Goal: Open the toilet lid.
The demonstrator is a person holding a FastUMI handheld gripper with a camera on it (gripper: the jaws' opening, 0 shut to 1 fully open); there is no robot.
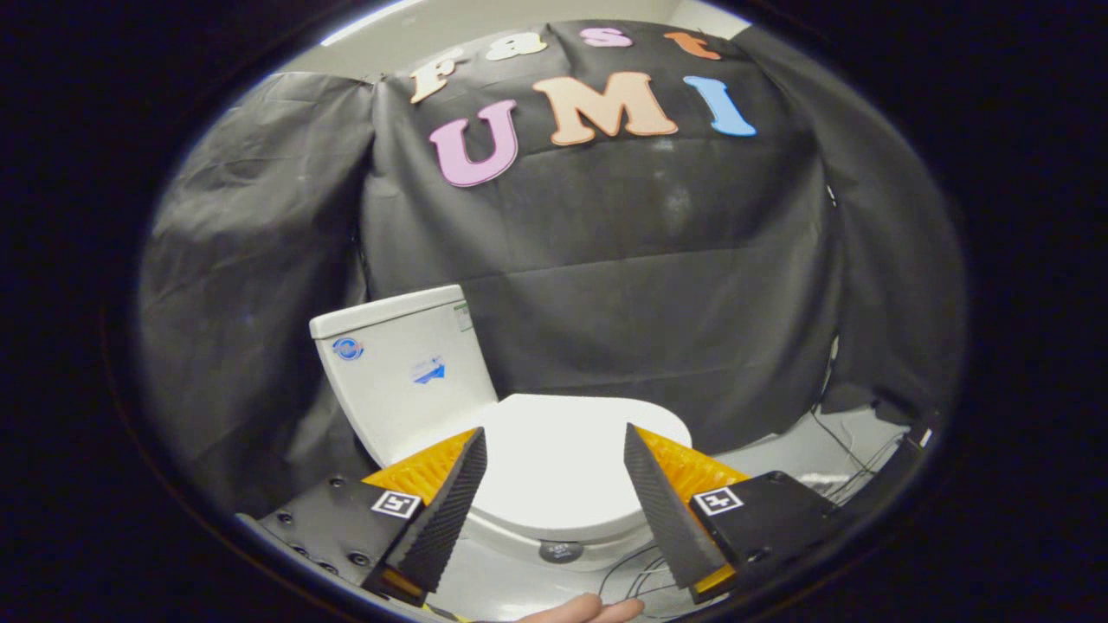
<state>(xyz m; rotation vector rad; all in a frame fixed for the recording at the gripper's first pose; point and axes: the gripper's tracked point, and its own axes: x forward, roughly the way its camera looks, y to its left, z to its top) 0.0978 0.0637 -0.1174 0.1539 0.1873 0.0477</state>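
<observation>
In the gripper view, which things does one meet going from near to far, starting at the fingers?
Open gripper with nothing between its fingers → closed toilet lid → toilet tank → black cloth wall.

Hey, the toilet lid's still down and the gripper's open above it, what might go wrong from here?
1. The lid lies flat and smooth, so the open gripper may slip off its rim instead of catching it.
2. Swung up too fast, the lid could bang against the tank close behind.
3. Loose cables lie on the floor beside the toilet and could snag a foot.
</observation>
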